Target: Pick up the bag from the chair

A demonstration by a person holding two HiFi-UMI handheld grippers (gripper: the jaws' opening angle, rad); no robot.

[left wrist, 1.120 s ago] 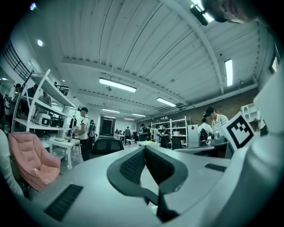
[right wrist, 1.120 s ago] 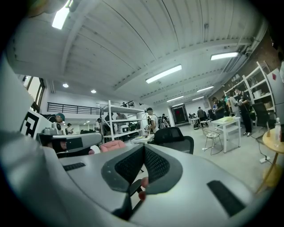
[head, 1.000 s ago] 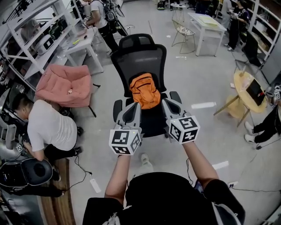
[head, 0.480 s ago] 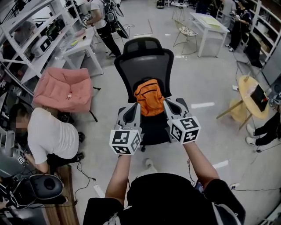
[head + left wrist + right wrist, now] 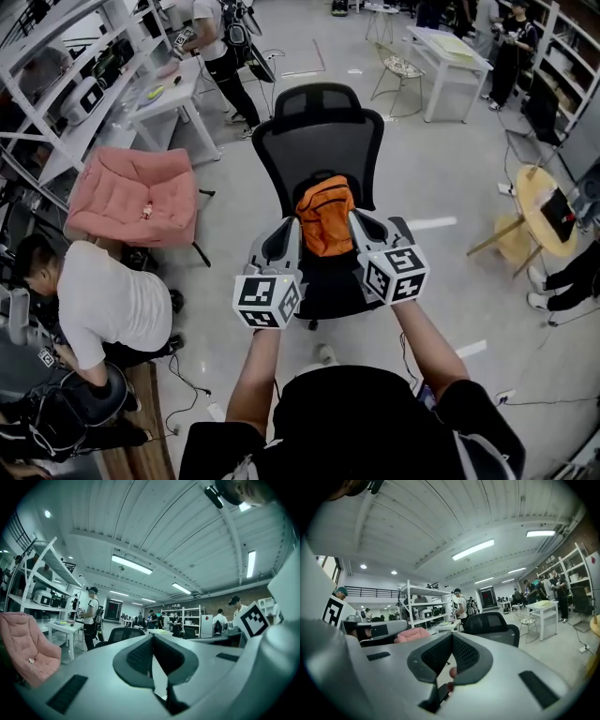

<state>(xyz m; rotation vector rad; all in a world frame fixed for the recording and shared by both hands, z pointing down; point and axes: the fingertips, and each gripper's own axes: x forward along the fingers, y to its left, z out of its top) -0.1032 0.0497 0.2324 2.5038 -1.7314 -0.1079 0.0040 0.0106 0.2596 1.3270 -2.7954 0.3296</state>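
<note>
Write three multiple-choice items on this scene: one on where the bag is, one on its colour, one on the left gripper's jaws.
1. Where is the backpack?
A. hanging from a wall hook
B. on the black office chair
C. inside a cardboard box

2. What colour is the backpack?
A. orange
B. blue
C. green

3. How do the left gripper's jaws stand?
A. wide apart
B. shut on the backpack
C. shut, with nothing between them

Key:
1 B: the head view shows it standing on the seat against the mesh back.
2 A: its fabric is bright orange.
3 C: the left gripper view shows the pads meeting with nothing between them.
</note>
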